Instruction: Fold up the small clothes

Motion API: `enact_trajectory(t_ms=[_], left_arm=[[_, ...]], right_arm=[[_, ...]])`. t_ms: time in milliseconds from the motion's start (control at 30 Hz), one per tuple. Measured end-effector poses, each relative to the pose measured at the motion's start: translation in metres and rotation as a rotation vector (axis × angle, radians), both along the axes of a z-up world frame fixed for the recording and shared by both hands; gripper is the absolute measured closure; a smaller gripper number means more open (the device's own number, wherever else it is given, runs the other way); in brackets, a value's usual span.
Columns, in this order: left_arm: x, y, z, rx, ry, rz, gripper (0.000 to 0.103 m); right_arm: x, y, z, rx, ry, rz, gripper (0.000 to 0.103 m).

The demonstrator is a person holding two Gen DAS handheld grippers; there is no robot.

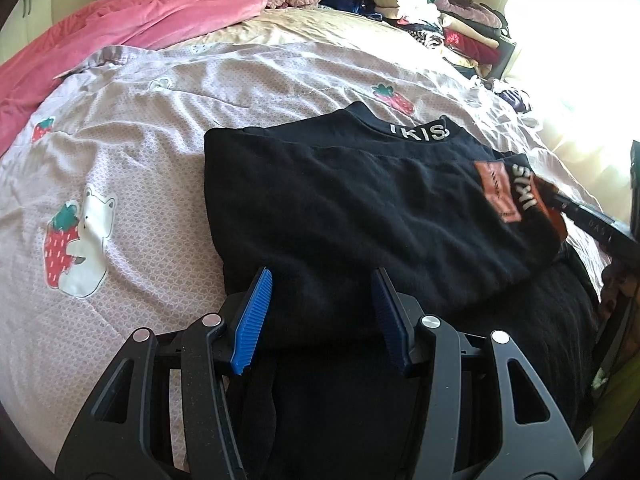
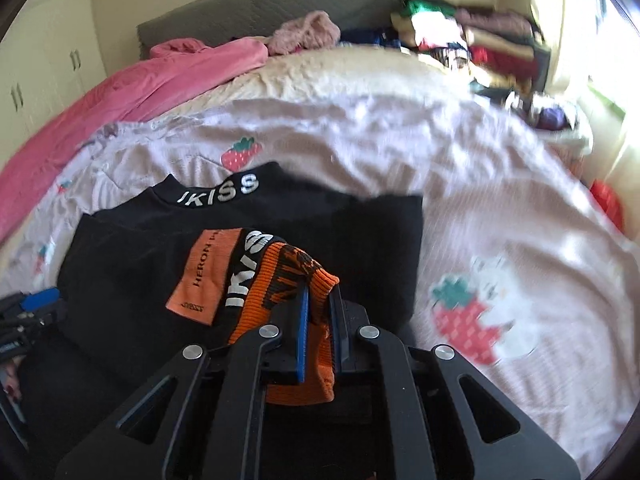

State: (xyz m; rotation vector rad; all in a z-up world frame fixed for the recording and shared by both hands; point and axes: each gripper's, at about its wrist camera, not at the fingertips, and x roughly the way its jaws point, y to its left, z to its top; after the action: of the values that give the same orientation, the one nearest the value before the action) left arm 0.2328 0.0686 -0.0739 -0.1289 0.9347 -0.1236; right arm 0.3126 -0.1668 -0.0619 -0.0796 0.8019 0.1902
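A small black knit sweater point(image 1: 344, 200) with "IKISS" in white on its collar and an orange patch lies partly folded on the pale pink strawberry-print bedsheet point(image 1: 132, 184). The right gripper point(image 2: 320, 312) is pinched tight on the sweater's orange-and-black ribbed cuff point(image 2: 292, 276), which lies over the body. The left gripper point(image 1: 324, 288) hovers spread wide over the near black edge, holding nothing.

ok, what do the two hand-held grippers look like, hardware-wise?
Both match. The left hand-held gripper and the right hand-held gripper have matte black linkage arms with triangular cutouts and round silver pivot pins. The fingers carry blue ribbed pads. No cables, markings or sleeves are visible.
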Motion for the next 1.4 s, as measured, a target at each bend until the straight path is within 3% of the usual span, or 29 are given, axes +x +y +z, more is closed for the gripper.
enact_trajectory(t_ms=[133, 200, 333, 467, 600, 700, 733, 767, 1000, 1267, 1400], left_arm=[[-0.001, 0.001, 0.001, 0.005, 0.001, 0.002, 0.059], [-0.001, 0.001, 0.001, 0.009, 0.002, 0.004, 0.059], [-0.002, 0.001, 0.002, 0.017, -0.003, 0.0, 0.059], [-0.003, 0.002, 0.001, 0.018, -0.003, 0.003, 0.059], [-0.005, 0.0, 0.001, 0.024, -0.006, 0.008, 0.059], [-0.006, 0.0, 0.003, 0.025, -0.005, 0.007, 0.059], [-0.007, 0.0, 0.003, 0.022, -0.005, 0.007, 0.059], [-0.008, 0.0, 0.004, 0.022, -0.007, 0.005, 0.059], [-0.014, 0.0, 0.007, 0.031, -0.014, 0.007, 0.059], [-0.027, 0.003, 0.02, 0.034, -0.038, 0.016, 0.059], [-0.034, 0.008, 0.027, 0.032, -0.055, 0.027, 0.056]], right_arm=[[0.011, 0.01, -0.013, -0.098, 0.039, -0.018, 0.095], [0.016, 0.009, -0.024, -0.121, 0.071, -0.047, 0.089], [0.004, -0.003, -0.012, -0.041, 0.023, -0.096, 0.084], [-0.021, 0.0, 0.011, 0.044, -0.054, -0.062, 0.084], [-0.027, 0.021, 0.005, 0.065, 0.0, 0.051, 0.078], [-0.02, 0.025, -0.016, 0.004, 0.086, 0.029, 0.078], [-0.017, 0.022, -0.025, -0.009, 0.119, 0.009, 0.074], [-0.014, 0.018, -0.032, 0.013, 0.142, -0.002, 0.073], [-0.033, 0.018, -0.008, 0.063, 0.072, 0.029, 0.07], [-0.056, 0.015, 0.024, 0.104, -0.007, 0.045, 0.043], [-0.063, 0.018, 0.033, 0.107, -0.032, 0.051, 0.035]])
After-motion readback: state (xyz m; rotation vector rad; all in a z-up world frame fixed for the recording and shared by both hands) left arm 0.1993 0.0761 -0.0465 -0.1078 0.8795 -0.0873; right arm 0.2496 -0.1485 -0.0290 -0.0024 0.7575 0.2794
